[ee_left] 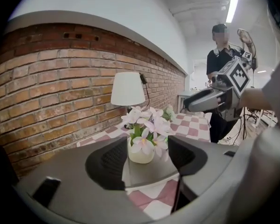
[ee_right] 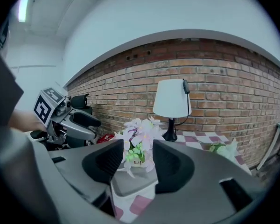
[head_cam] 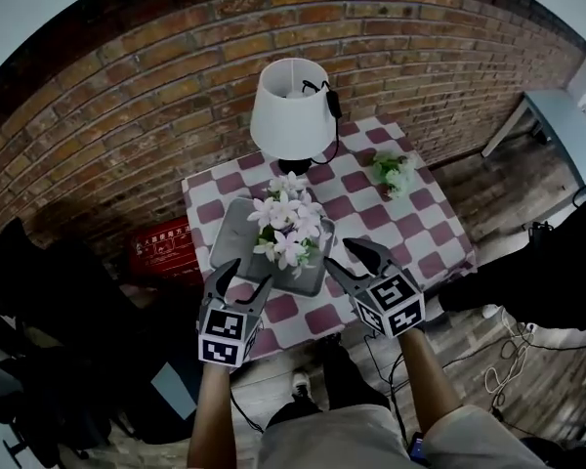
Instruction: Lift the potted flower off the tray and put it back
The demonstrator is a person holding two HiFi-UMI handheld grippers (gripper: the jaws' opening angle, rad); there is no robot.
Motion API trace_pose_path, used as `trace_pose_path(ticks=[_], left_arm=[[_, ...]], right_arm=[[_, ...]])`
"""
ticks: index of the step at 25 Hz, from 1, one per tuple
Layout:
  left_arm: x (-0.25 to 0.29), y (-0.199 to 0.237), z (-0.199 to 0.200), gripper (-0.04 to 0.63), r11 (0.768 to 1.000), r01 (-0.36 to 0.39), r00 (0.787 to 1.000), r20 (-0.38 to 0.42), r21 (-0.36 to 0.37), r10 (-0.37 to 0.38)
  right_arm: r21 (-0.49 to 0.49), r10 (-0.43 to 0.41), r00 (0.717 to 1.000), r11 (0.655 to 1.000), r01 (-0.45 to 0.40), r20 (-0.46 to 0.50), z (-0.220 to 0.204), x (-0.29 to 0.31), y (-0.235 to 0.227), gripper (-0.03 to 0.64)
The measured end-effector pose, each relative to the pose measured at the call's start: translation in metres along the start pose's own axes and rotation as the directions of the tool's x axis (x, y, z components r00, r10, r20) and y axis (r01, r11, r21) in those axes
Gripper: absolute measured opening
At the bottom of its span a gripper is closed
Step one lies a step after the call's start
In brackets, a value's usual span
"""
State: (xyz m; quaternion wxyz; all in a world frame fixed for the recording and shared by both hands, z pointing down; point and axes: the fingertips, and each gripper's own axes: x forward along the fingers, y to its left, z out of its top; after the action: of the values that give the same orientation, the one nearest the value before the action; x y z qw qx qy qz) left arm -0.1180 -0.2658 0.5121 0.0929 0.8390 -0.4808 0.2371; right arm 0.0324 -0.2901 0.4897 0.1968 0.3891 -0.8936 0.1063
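Brick wall (head_cam: 176,76) behind, checked table (head_cam: 410,228) in front of it, and both grippers were at the table's near edge. The potted flower (head_cam: 288,228) stood on the grey tray (head_cam: 232,225), upright, white blooms over a pale pot, toward the tray's right half in the head view. The left gripper (head_cam: 246,279) pointed at the tray's near left corner, and its own view showed the fingers (ee_left: 114,160) spread wide with nothing pinched; the pot (ee_left: 141,154) stood further along the tray (ee_left: 149,174), framed in the gap but clear of both pads. Over on the other side, the right gripper (head_cam: 340,257) angled in at the tray's near right edge, its fingers (ee_right: 170,162) likewise parted and empty, the flower (ee_right: 139,143) showing beyond them with the tray's corner (ee_right: 133,183) just under the tips. Whether either gripper's tips actually touched the tray I could not quite tell from above. Each gripper caught the other in its view, the left one (ee_right: 74,122) and the right one (ee_left: 210,99). A white-shaded lamp (head_cam: 291,110) stood at the back of the table just behind the tray, and a smaller green plant (head_cam: 393,172) sat well apart near the far right corner. A person (ee_left: 221,59) stood in the background of the left gripper view.
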Motion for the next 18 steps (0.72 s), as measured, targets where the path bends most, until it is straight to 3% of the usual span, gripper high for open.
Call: trace_pose_path(ticks=[9,18], left_arm=[[0.063,0.013,-0.029,0.331,0.998,0.049,0.995,-0.088,-0.034,-0.052],[0.116,0.017,-0.069,0.368,0.991,0.105,0.979,-0.165,-0.084,-0.118]], right_arm=[[-0.043,0.105,0.989,0.993,-0.110,-0.105,-0.045,0.068,-0.035,0.235],[-0.105,0.247,0.952,0.957,-0.269,-0.182,-0.090,0.122,-0.037,0.249]])
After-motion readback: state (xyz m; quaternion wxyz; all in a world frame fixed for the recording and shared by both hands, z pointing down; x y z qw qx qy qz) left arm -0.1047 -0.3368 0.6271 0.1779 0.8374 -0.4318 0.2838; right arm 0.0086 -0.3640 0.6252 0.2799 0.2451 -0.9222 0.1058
